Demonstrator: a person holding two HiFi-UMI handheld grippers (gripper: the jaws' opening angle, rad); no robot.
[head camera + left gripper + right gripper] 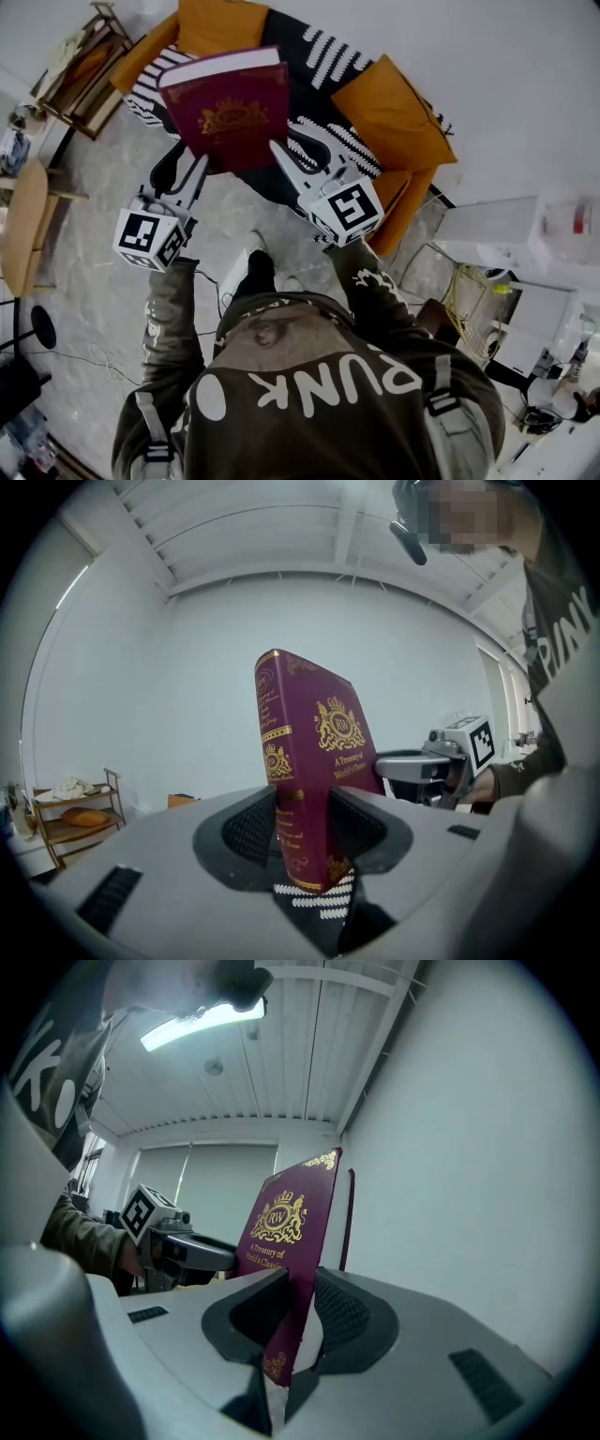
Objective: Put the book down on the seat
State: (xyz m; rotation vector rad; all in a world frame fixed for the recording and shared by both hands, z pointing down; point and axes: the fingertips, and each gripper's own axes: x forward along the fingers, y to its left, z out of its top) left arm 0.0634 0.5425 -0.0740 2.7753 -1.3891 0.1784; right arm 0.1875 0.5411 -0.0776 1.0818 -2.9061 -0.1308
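- Pale floor and an orange seat (389,108) lie below.
- Left tongs (194,169) and right tongs (287,156) both clamp the maroon book (230,108), held above the seat.
- Setting it down appears not yet done.

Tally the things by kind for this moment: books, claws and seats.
Maroon hardcover book with gold print: 1
Grey two-jaw claws, both shut on the book: 2, the left claw and the right claw
Orange seat with a black-and-white striped cover: 1
Total: 4
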